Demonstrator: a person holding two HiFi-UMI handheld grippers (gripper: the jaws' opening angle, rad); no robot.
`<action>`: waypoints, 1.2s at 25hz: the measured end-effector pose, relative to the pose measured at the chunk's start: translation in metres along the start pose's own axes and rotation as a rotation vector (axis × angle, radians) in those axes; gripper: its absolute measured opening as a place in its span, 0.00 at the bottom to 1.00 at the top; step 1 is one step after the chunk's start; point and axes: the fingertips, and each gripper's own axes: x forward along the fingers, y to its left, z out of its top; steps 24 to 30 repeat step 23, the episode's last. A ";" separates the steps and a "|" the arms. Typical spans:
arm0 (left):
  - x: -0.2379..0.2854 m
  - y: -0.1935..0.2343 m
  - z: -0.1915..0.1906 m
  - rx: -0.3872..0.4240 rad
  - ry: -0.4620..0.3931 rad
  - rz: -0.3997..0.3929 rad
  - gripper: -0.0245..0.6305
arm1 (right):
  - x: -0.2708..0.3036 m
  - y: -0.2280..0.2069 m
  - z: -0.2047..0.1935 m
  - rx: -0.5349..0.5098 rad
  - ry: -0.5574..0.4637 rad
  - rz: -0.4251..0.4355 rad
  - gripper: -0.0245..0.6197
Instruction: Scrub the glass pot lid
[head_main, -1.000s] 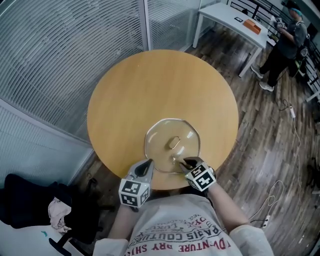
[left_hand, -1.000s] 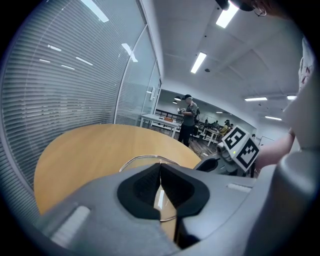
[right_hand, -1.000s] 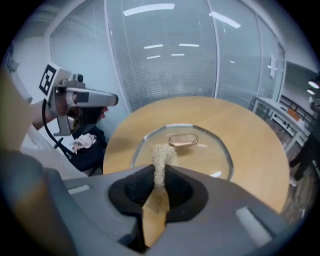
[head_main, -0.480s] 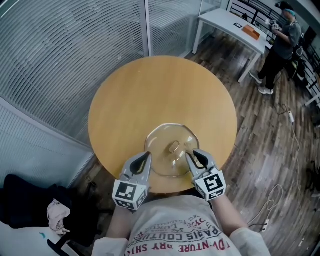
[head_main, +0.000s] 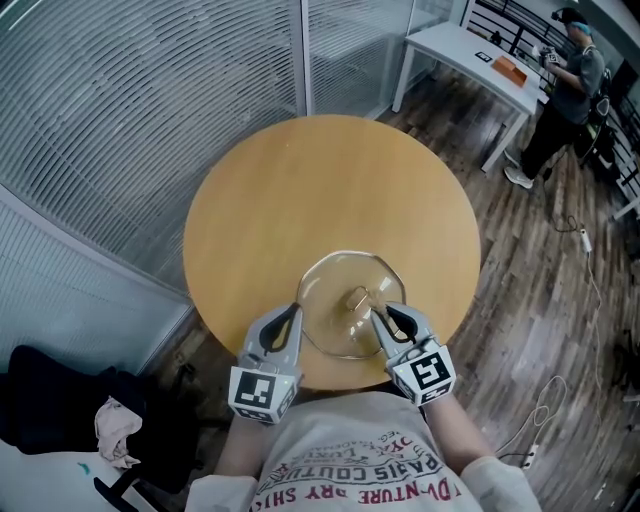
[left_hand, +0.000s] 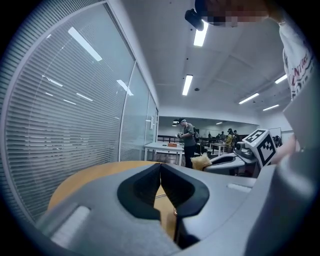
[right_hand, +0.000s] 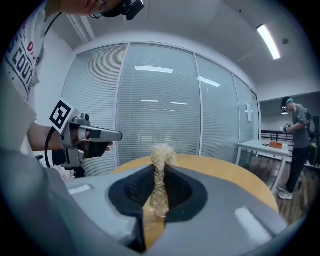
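Observation:
The glass pot lid (head_main: 345, 320) lies flat on the round wooden table (head_main: 300, 200), near its front edge, with its knob (head_main: 356, 298) up. My right gripper (head_main: 381, 314) hovers at the lid's right front rim, shut on a beige fibrous scrubber (right_hand: 160, 172) whose tuft sticks up past the pads. In its own view the right gripper (right_hand: 159, 182) points across the table (right_hand: 225, 172). My left gripper (head_main: 292, 312) is at the lid's left front rim. In its own view the left gripper (left_hand: 160, 175) is shut on nothing.
A glass partition with blinds (head_main: 150, 90) runs behind and left of the table. A white desk (head_main: 465, 45) and a standing person (head_main: 570, 85) are at the back right. Dark bags and cloth (head_main: 60, 410) lie on the floor at left; cables (head_main: 545, 400) at right.
The right gripper has moved from the lid's front part to its right front rim. The left gripper has shifted slightly. Little has changed over the last half second.

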 end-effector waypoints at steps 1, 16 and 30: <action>0.000 0.001 0.001 0.005 -0.004 0.005 0.05 | 0.001 0.000 0.000 0.005 0.001 0.006 0.12; -0.005 0.019 0.001 -0.014 -0.032 0.038 0.05 | 0.016 0.006 0.003 0.013 0.007 0.012 0.12; -0.007 0.025 0.002 -0.025 -0.028 0.052 0.05 | 0.023 0.003 0.004 0.009 0.009 0.021 0.12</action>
